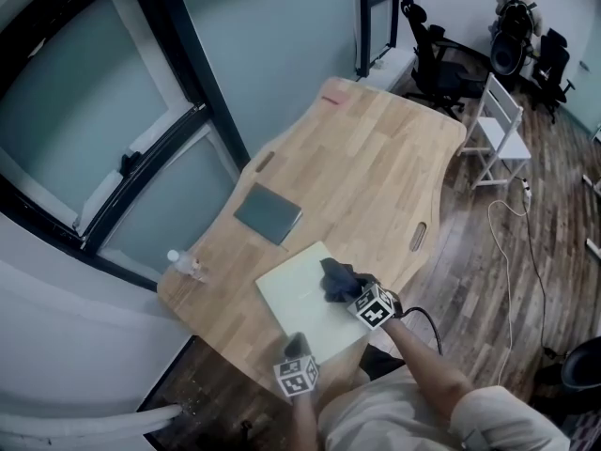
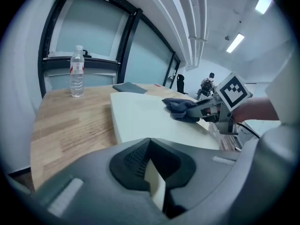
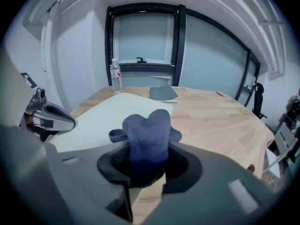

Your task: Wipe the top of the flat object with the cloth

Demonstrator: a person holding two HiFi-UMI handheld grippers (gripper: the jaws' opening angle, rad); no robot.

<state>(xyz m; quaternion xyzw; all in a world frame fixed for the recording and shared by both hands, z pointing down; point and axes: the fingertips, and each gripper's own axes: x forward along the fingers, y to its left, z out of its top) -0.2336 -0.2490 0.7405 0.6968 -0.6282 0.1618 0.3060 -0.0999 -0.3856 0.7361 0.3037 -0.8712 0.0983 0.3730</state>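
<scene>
A pale flat board (image 1: pixel 305 299) lies on the wooden table (image 1: pixel 376 158) near its front edge. My right gripper (image 1: pixel 346 289) is shut on a bunched dark blue-grey cloth (image 1: pixel 335 277), which rests on the board's right part. The right gripper view has the cloth (image 3: pixel 147 135) standing up between the jaws over the board (image 3: pixel 103 116). My left gripper (image 1: pixel 298 346) sits at the board's near edge, shut on that edge; a pale sliver shows between its jaws (image 2: pixel 153 177). From there the board (image 2: pixel 140 118), the cloth (image 2: pixel 180 108) and the right gripper (image 2: pixel 206 108) lie ahead.
A dark grey flat pad (image 1: pixel 269 212) lies farther back on the table. A water bottle (image 1: pixel 186 265) stands at the left edge. A small red item (image 1: pixel 333 101) lies at the far end. Glass wall to the left; chairs (image 1: pixel 498 120) and a cable (image 1: pixel 512 252) on the right floor.
</scene>
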